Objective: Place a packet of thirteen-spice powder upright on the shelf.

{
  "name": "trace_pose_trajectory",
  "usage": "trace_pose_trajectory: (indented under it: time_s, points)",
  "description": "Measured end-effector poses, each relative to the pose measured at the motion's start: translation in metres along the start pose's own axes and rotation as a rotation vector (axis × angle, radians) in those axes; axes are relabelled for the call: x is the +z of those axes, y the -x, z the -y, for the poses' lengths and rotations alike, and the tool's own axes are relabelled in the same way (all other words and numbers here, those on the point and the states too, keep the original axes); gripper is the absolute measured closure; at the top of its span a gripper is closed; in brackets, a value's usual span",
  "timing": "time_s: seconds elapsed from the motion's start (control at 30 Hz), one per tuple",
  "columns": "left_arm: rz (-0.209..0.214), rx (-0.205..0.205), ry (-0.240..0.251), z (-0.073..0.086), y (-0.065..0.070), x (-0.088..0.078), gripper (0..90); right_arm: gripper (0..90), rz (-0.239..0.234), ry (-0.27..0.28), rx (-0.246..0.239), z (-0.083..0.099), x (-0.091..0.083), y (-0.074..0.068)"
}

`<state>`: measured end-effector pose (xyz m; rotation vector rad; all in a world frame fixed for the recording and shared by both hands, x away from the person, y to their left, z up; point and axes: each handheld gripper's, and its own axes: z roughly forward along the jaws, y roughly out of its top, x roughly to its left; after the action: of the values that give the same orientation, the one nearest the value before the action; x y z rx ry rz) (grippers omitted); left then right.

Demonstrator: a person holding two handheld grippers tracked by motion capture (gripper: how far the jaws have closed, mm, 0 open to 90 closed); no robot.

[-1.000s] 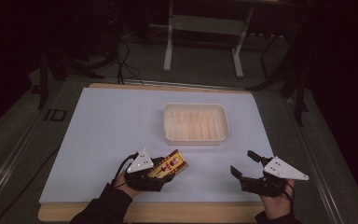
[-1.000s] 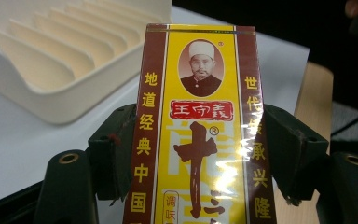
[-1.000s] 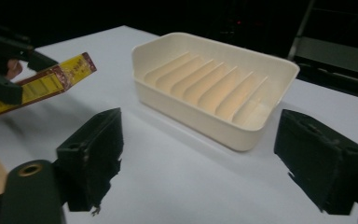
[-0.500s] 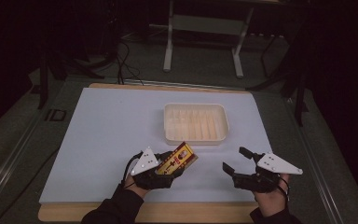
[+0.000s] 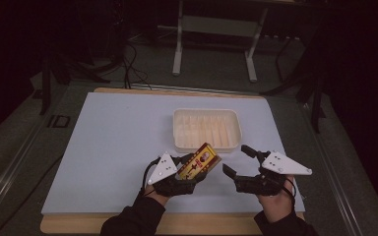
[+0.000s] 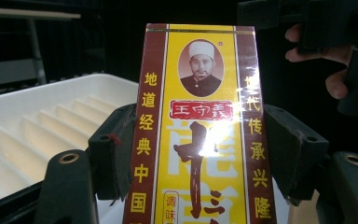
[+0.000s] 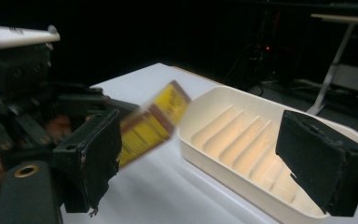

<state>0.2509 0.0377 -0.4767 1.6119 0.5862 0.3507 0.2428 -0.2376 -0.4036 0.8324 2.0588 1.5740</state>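
You're working at a table [image 5: 74,223] whose pale wooden edge is showing along the near side and along the far rim. A big white sheet [image 5: 113,142] is lying flat across nearly the whole top, smooth and unwrinkled. Sitting directly on that sheet, right of centre and toward your side, is a shallow cream tray [image 5: 206,129] with raised ribs running across its floor. In your right gripper view that tray [image 7: 242,140] is resting flat on the white surface, rounded corner toward you. In your left gripper view the tray [image 6: 37,126] is lying at the left, its ribs catching the light. Around the table, dark grey floor [image 5: 216,73] is showing.
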Motion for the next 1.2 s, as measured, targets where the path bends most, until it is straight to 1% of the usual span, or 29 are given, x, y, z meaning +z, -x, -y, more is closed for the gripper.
trace_pose_trajectory:
  time_s: [0.03,0.1,0.17,0.23,0.33,0.37,0.4,0.43,0.47,0.53,0.57,0.6,0.67,0.7,0.73,0.77,0.8,0.83,0.87,0.93,0.97,1.0,1.03,1.07,1.1,1.17,1.2]
  points:
    - [0.001,-0.003,0.007,0.000,0.001,0.002,33.5,13.8,0.001,-0.003,0.018,-0.001,0.001,0.000]
    - [-0.012,-0.003,0.028,0.001,0.002,0.005,33.4,13.7,-0.003,0.006,0.043,-0.003,0.002,0.001]
    - [-0.015,-0.019,0.045,0.001,0.003,0.010,33.4,13.7,0.007,0.009,0.047,-0.004,0.004,0.002]
    - [-0.030,-0.010,0.062,0.000,0.005,0.015,33.4,13.7,0.011,0.013,0.050,-0.005,0.006,0.002]
    - [-0.050,-0.006,0.082,-0.001,0.009,0.021,33.4,12.7,-0.003,0.003,0.068,-0.006,0.010,0.002]
    - [-0.057,-0.003,0.099,-0.001,0.011,0.022,33.4,12.7,0.004,0.003,0.078,-0.006,0.012,0.001]
    - [-0.069,0.004,0.113,-0.001,0.013,0.024,33.4,12.9,-0.001,0.003,0.099,-0.006,0.013,0.001]
    - [-0.076,0.015,0.123,-0.001,0.014,0.025,33.4,12.9,-0.003,0.002,0.110,-0.006,0.014,0.001]
    - [-0.076,0.020,0.130,0.000,0.016,0.026,33.3,13.3,-0.004,0.009,0.122,-0.005,0.015,0.001]
    - [-0.075,0.037,0.155,0.001,0.019,0.027,33.3,13.9,-0.017,0.015,0.169,-0.006,0.018,0.003]
    - [-0.077,0.051,0.154,0.001,0.021,0.028,33.3,14.7,-0.016,0.024,0.186,-0.007,0.018,0.003]
    - [-0.081,0.061,0.171,0.002,0.023,0.028,33.3,16.8,-0.022,0.027,0.202,-0.008,0.019,0.003]
    - [-0.072,0.075,0.185,0.002,0.026,0.030,33.3,17.7,-0.020,0.041,0.217,-0.010,0.020,0.001]
    - [-0.078,0.081,0.190,0.002,0.027,0.030,33.3,21.3,-0.024,0.039,0.212,-0.012,0.021,0.000]
    - [-0.079,0.085,0.198,0.002,0.028,0.031,33.3,21.9,-0.023,0.036,0.210,-0.012,0.022,0.000]
    - [-0.087,0.086,0.203,0.002,0.029,0.031,33.2,22.6,-0.025,0.043,0.218,-0.013,0.022,-0.001]
    - [-0.101,0.090,0.212,0.003,0.030,0.031,33.2,25.7,-0.035,0.046,0.234,-0.013,0.023,-0.002]
    - [-0.097,0.091,0.226,0.003,0.031,0.032,33.2,28.3,-0.039,0.041,0.241,-0.013,0.024,-0.002]
    - [-0.100,0.091,0.225,0.003,0.031,0.032,33.2,30.1,-0.042,0.040,0.248,-0.014,0.025,-0.003]
    - [-0.109,0.105,0.232,0.004,0.033,0.033,33.2,37.0,-0.052,0.026,0.263,-0.014,0.027,-0.005]
    - [-0.104,0.107,0.234,0.005,0.034,0.033,33.2,37.9,-0.048,0.026,0.268,-0.014,0.028,-0.006]
    - [-0.115,0.108,0.235,0.005,0.034,0.034,33.1,39.1,-0.043,0.026,0.272,-0.014,0.029,-0.006]
    - [-0.116,0.108,0.235,0.005,0.035,0.034,33.1,40.6,-0.041,0.022,0.277,-0.014,0.029,-0.007]
    - [-0.109,0.104,0.237,0.006,0.034,0.034,33.1,42.9,-0.035,0.020,0.281,-0.014,0.030,-0.006]
    - [-0.123,0.107,0.236,0.006,0.035,0.034,33.1,44.3,-0.032,0.019,0.284,-0.013,0.029,-0.006]
    - [-0.120,0.105,0.237,0.008,0.035,0.034,33.0,49.1,-0.024,0.016,0.298,-0.012,0.029,-0.006]
    - [-0.127,0.111,0.235,0.009,0.036,0.035,33.0,53.1,-0.021,0.017,0.308,-0.012,0.028,-0.006]
